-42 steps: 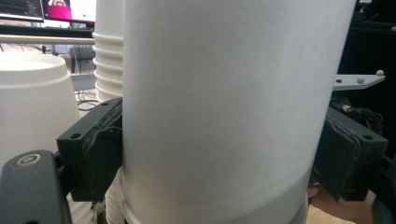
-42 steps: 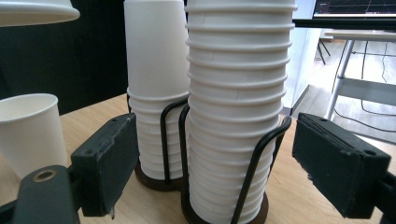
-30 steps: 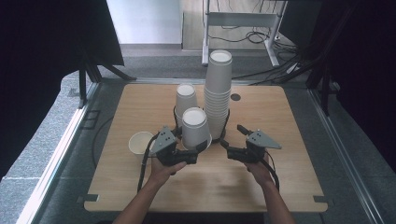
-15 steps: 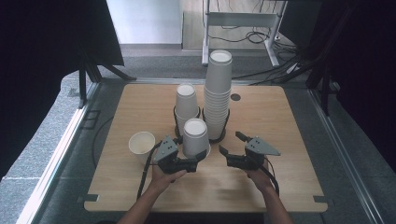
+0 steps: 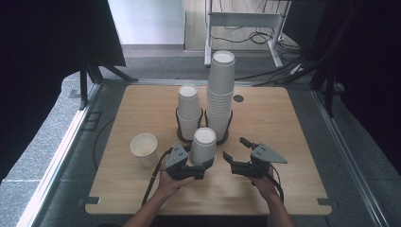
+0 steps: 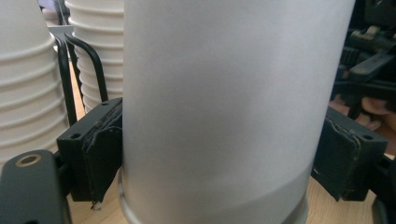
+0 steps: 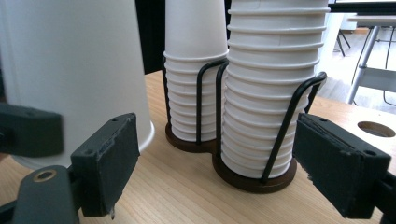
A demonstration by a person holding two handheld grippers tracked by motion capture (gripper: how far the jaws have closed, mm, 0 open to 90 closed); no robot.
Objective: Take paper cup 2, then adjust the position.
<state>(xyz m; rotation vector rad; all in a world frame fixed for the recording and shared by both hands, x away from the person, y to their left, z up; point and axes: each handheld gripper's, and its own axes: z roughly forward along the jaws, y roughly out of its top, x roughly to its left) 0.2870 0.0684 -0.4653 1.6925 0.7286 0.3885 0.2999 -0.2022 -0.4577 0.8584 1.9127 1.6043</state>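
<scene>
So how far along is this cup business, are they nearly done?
Early on, I'd guess. One loose cup already stands upright on the table. The left gripper is clamped on an upside-down cup, low over the wood. The right gripper is open, holding nothing. A tall stack and a shorter stack remain in their holders.

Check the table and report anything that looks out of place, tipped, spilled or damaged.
Nothing stands out. The two cup stacks sit upright in their wire holders, a loose cup stands mouth up on the table, and the left gripper holds an upside-down cup straight. No spill shows. The right gripper is open.
</scene>
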